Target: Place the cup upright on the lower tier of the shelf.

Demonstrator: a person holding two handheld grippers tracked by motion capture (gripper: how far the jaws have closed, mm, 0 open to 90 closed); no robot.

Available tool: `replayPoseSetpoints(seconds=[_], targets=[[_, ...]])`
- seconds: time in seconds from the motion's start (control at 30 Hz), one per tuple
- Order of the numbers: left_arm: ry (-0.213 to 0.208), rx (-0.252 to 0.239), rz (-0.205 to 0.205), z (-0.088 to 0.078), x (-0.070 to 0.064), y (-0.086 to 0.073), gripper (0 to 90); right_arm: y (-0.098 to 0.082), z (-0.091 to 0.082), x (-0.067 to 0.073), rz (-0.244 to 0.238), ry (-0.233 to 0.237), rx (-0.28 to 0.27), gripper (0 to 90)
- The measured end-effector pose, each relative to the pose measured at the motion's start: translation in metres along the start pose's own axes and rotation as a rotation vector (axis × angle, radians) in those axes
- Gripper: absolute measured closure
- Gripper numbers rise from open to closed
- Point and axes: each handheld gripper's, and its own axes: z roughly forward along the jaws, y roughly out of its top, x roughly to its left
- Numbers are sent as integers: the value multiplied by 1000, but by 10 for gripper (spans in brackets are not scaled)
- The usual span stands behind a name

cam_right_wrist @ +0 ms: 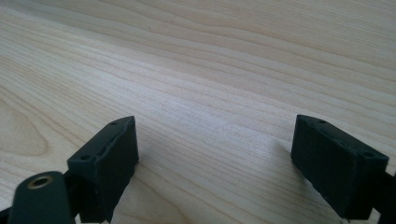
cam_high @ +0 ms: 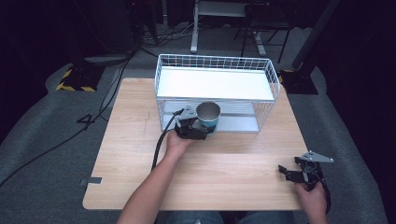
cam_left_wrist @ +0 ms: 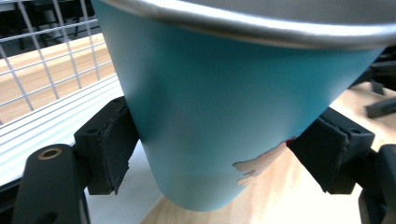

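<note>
The teal cup [cam_high: 208, 117] stands upright, clamped in your left gripper [cam_high: 192, 129], just before the wire rack's [cam_high: 215, 63] lower shelf; your right gripper [cam_high: 299, 173] rests agape.

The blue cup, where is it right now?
In the high view the blue cup sits mid-table, clamped in the left gripper, right at the open front of the white wire basket.

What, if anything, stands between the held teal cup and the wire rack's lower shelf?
Nothing visible. The left gripper grips the teal cup at the wire rack's open front; the lower shelf behind it looks bare, with only the white upper shelf overhead.
</note>
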Motion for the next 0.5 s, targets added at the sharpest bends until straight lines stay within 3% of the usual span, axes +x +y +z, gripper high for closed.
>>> replayPoseSetpoints(seconds=[0.5], targets=[[67, 30, -17, 40, 10, 6, 201, 0, 0, 1, -16, 19, 0, 153]])
